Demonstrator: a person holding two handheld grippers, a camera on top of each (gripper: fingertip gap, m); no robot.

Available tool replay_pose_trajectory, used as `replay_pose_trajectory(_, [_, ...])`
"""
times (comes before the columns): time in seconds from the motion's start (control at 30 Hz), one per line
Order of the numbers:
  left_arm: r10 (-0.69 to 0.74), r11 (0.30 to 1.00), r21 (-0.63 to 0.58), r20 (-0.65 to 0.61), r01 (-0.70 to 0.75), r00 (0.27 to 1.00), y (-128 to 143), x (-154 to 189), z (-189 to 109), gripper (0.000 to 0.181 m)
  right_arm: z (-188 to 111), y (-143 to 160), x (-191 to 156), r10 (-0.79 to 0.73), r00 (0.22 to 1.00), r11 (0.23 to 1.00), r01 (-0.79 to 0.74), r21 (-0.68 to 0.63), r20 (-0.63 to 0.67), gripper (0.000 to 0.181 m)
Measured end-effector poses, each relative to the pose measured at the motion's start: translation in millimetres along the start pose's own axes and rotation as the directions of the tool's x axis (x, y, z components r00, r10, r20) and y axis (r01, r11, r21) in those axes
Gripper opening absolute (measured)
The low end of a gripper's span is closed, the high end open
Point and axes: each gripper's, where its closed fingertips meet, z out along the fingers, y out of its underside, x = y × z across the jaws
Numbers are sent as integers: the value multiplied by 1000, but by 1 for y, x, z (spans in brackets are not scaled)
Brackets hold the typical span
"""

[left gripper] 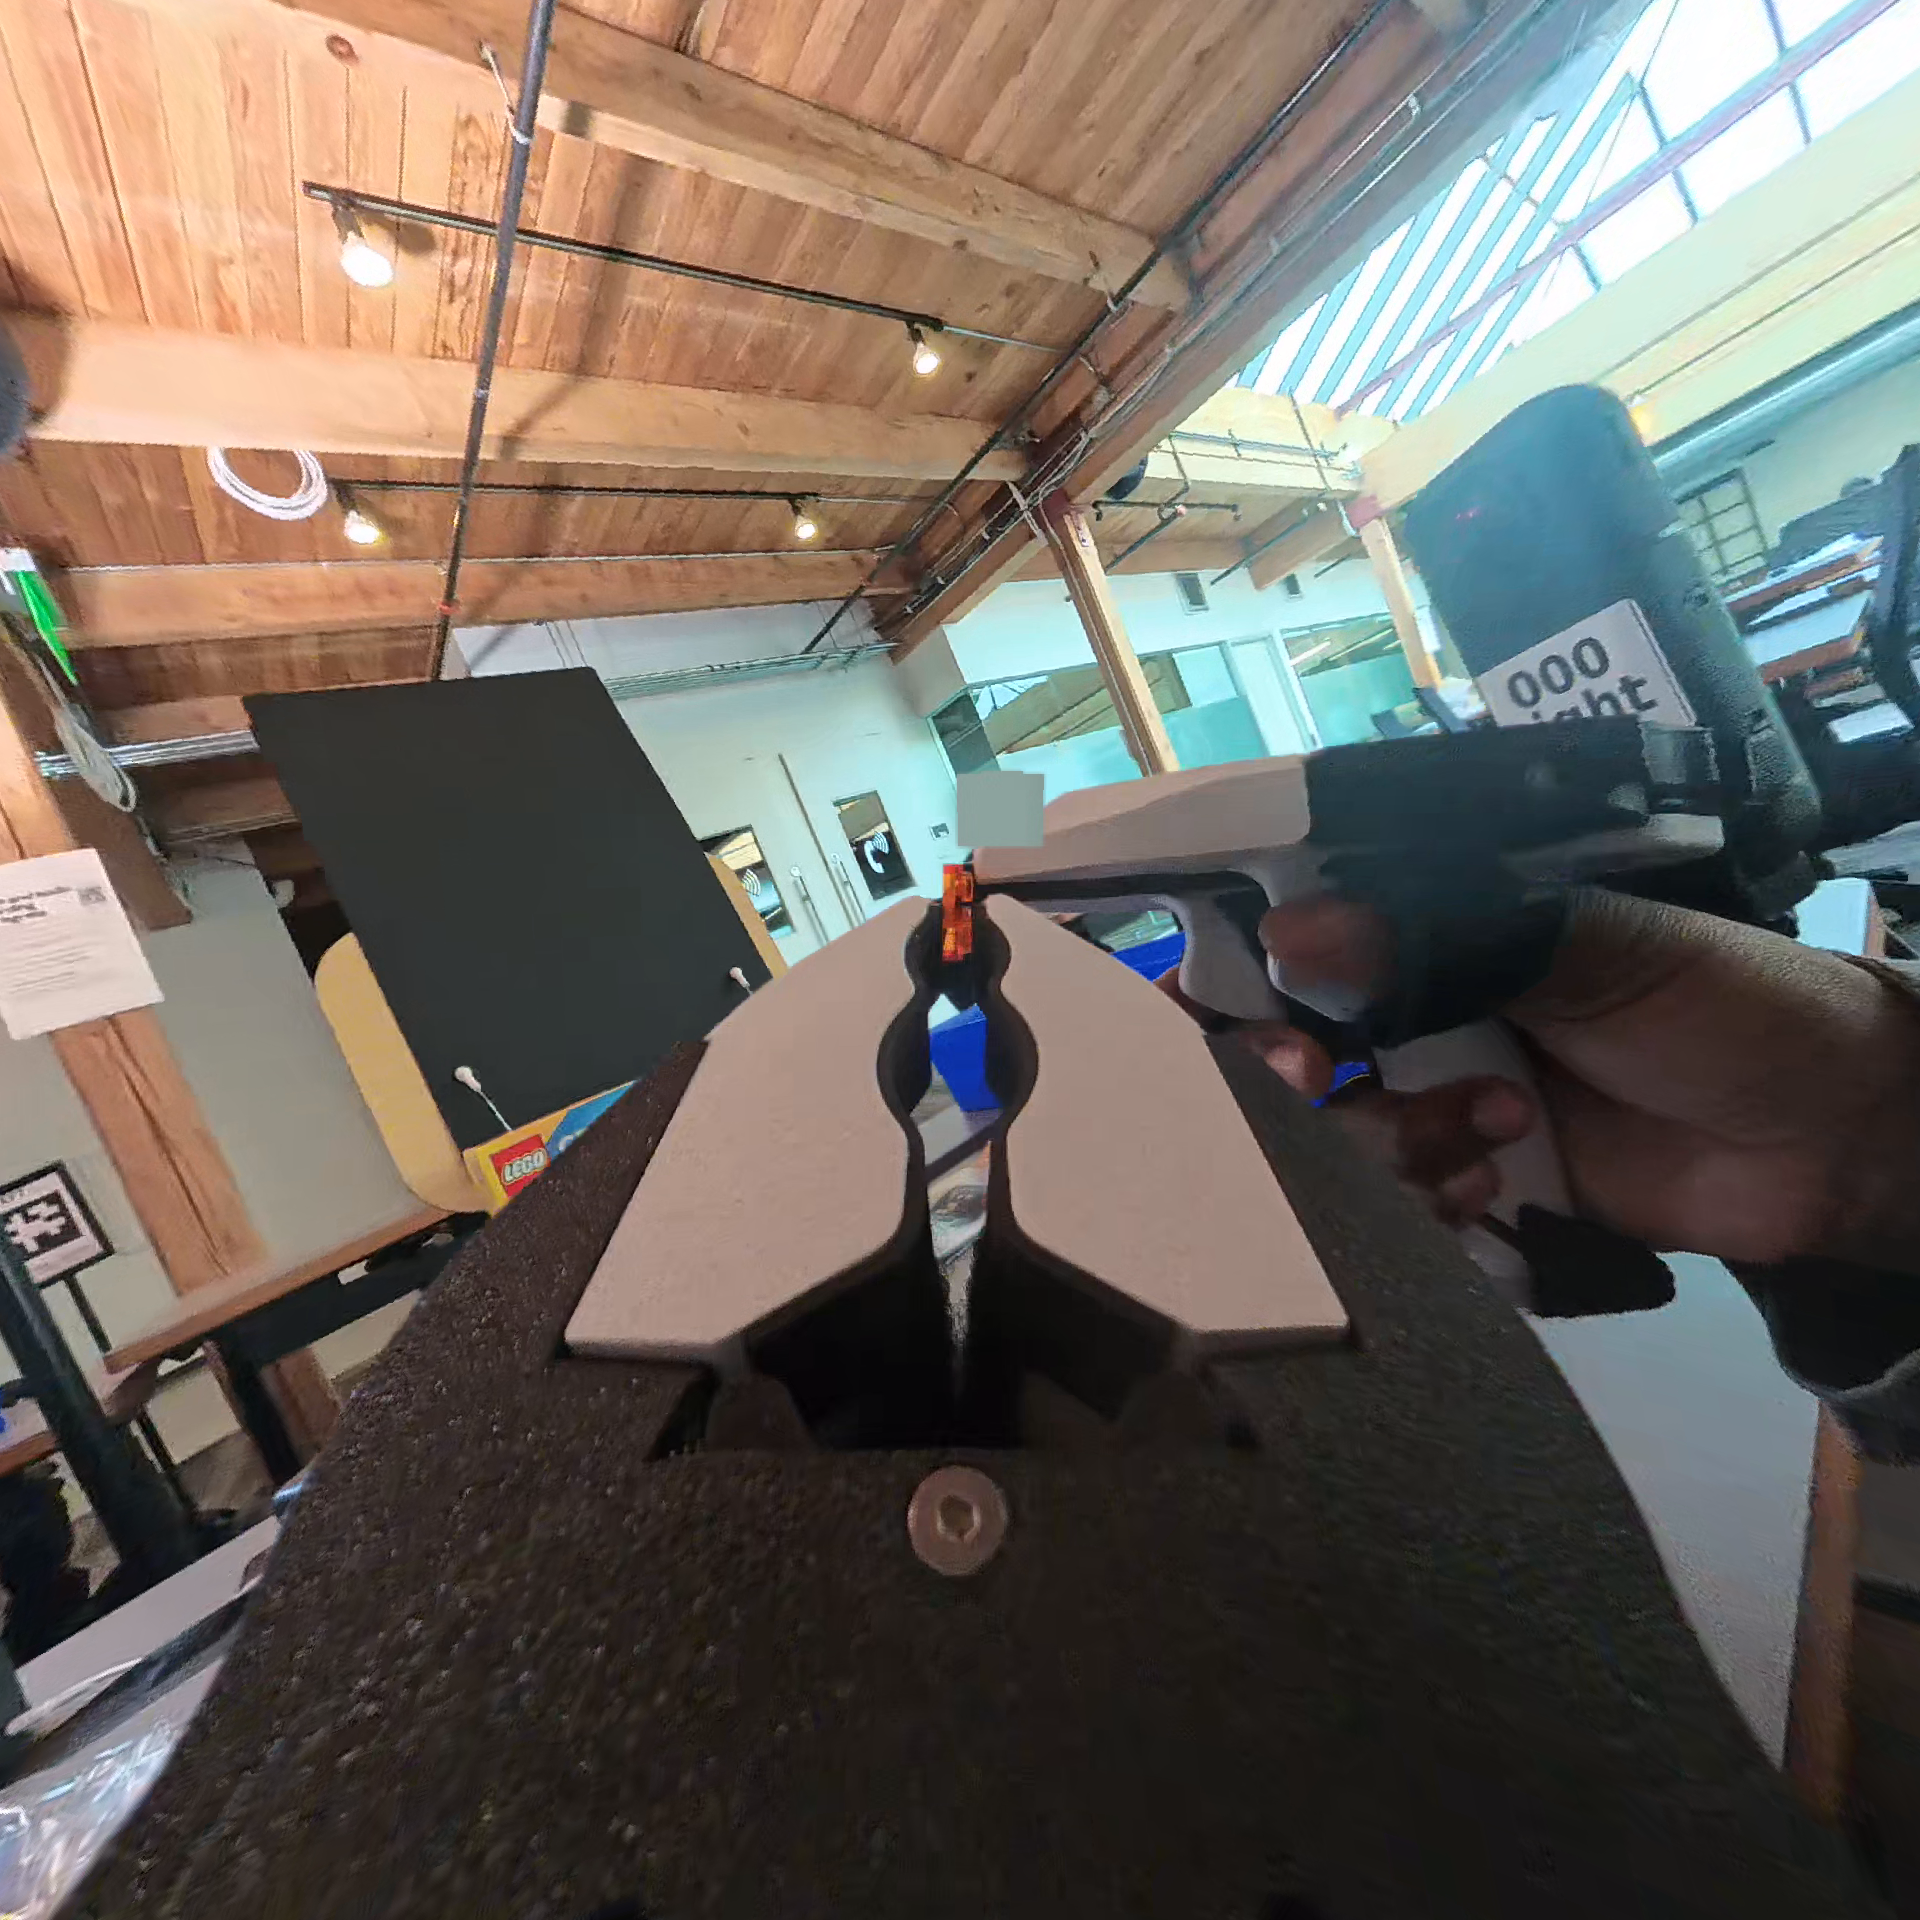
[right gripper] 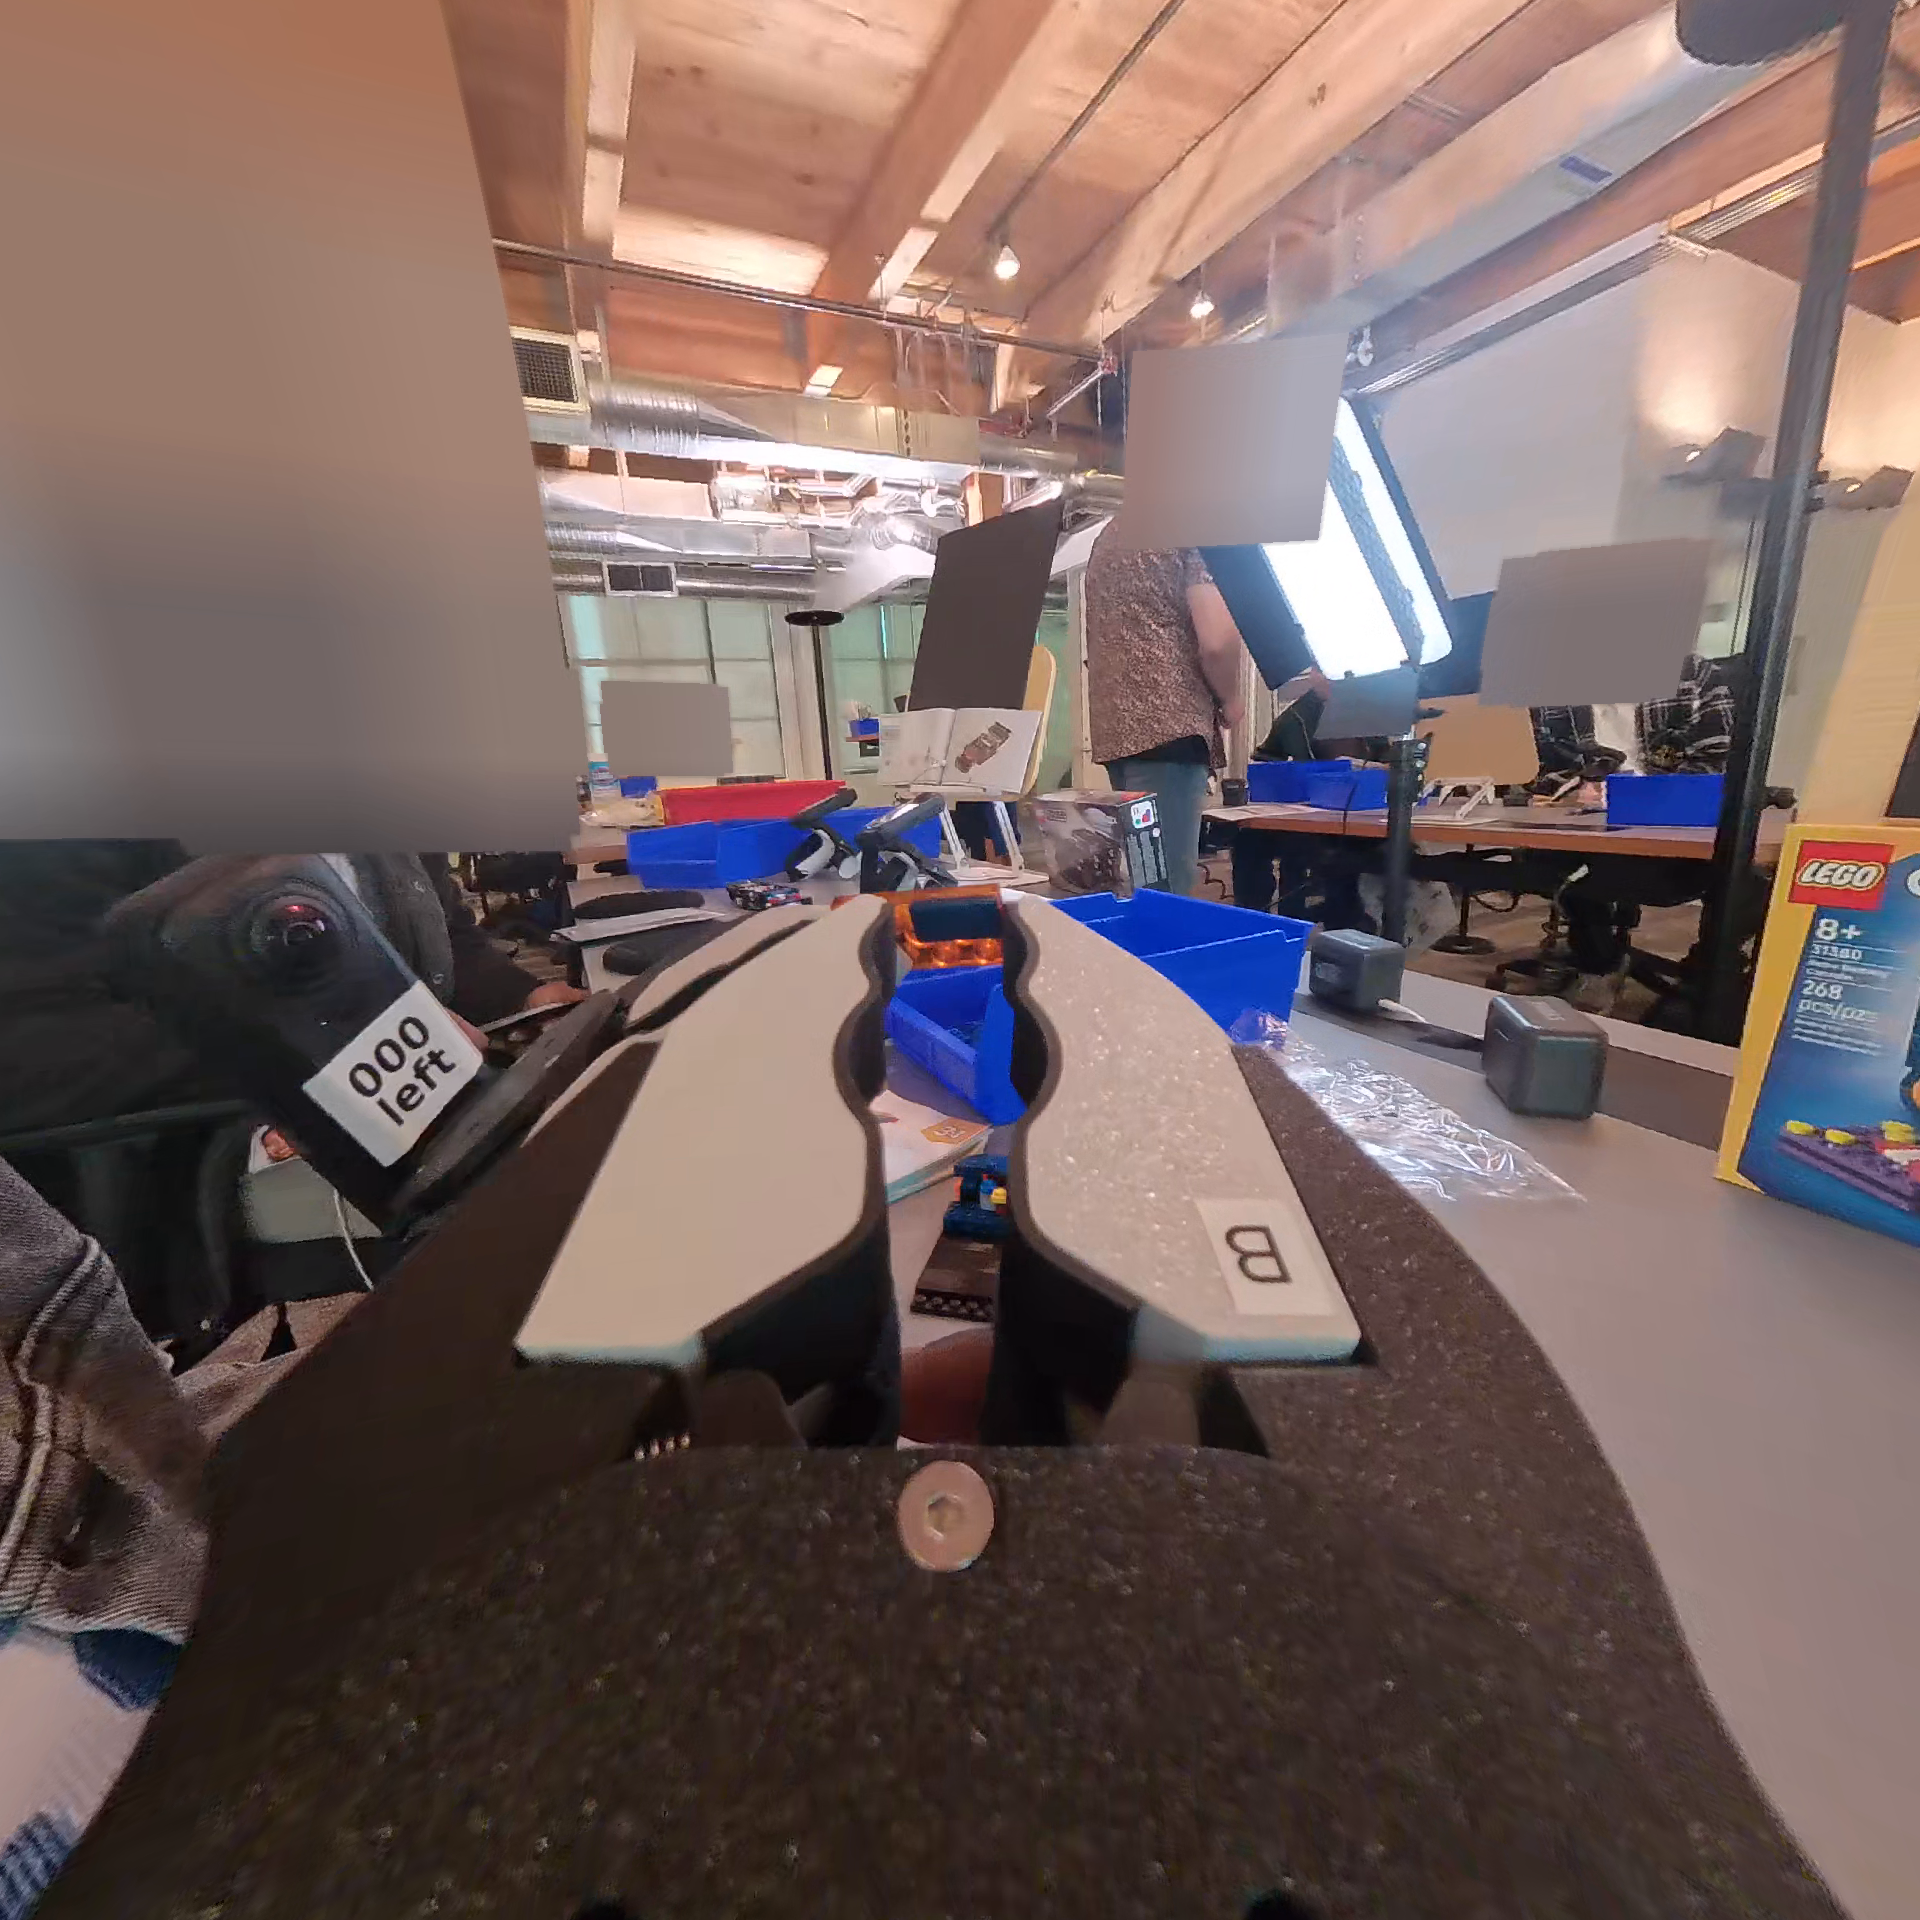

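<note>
Left tool (left gripper: 957, 920) pinches a small translucent orange brick (left gripper: 956, 914) at its fingertips, raised above the surface (right gripper: 1714, 1382). Right tool (right gripper: 951, 925), narrowly closed, grips the same orange piece (right gripper: 948, 948) beside it. Blue bin (right gripper: 1174, 956) just beyond. Steady, aligned tips and gentle pressure would suit.

Open-plan workshop office under a timber roof.
Wood beams (left gripper: 727, 135), track lights (left gripper: 366, 260), bare ducts (right gripper: 727, 426), worktops (right gripper: 1558, 1299) with blue bins (right gripper: 1195, 945), a toy-brick box (right gripper: 1829, 1029), a studio light panel (right gripper: 1351, 561).
</note>
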Motion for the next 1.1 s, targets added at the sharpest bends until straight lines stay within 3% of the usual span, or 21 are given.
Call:
replay_pose_trajectory(0.2, [59, 998, -38, 3, -59, 998, 5, 1, 1, 4, -2, 5, 5, -110, 992, 994, 108, -31, -66, 15])
replay_pose_trajectory(0.3, [73, 994, -88, 15, -71, 997, 9, 2, 2, 4, -6, 6, 4, -242, 962, 970, 237, -50, -129, 15])
replay_pose_trajectory(0.37, [72, 990, -122, 44, -66, 996, 12, 0, 3, 4, -10, 3, 2, -433, 879, 901, 423, -90, -198, 15])
replay_pose_trajectory(0.43, [62, 986, -162, 93, -47, 994, 16, -7, 4, 4, -11, 3, -10, -661, 718, 750, 641, -161, -218, 11])
replay_pose_trajectory(0.47, [15, 988, -153, 96, 0, 995, 15, -9, 4, 4, -9, 2, -18, -705, 675, 708, 690, -149, -217, 0])
replay_pose_trajectory(0.6, [-152, 976, -136, 127, 169, 980, 20, -22, 0, 4, -8, 8, -1, -560, 804, 828, 541, -146, -200, 0])
replay_pose_trajectory(0.7, [-317, 923, -117, 311, 367, 896, 62, -50, 7, 4, -6, 32, 35, -388, 869, 920, 343, -192, -307, 0])
replay_pose_trajectory(0.73, [-305, 931, -91, 340, 354, 889, 73, -54, 13, 4, -5, 46, 48, -361, 863, 931, 309, -195, -354, 0])
replay_pose_trajectory(0.8, [-120, 992, 3, 333, 126, 935, 35, -63, 8, 4, -17, 52, 51, -446, 844, 886, 369, -281, -298, 0])
replay_pose_trajectory(0.83, [-19, 1000, 30, 359, 9, 933, 21, -70, -1, 4, -31, 43, 57, -541, 791, 834, 459, -307, -287, 0])
replay_pose_trajectory(0.87, [-14, 999, 51, 360, -5, 933, 16, -75, -7, 4, -43, 34, 63, -577, 769, 811, 501, -301, -275, 0])
replay_pose_trajectory(1.0, [-71, 997, 17, 395, 70, 916, 30, -95, -29, 4, -59, 11, 57, -282, 946, 958, 271, -88, -157, 0])
replay_pose_trajectory(1.1, [-81, 996, 69, 431, 57, 899, 19, -103, -44, 4, -60, -10, 48, -167, 978, 977, 181, 111, -128, 4])
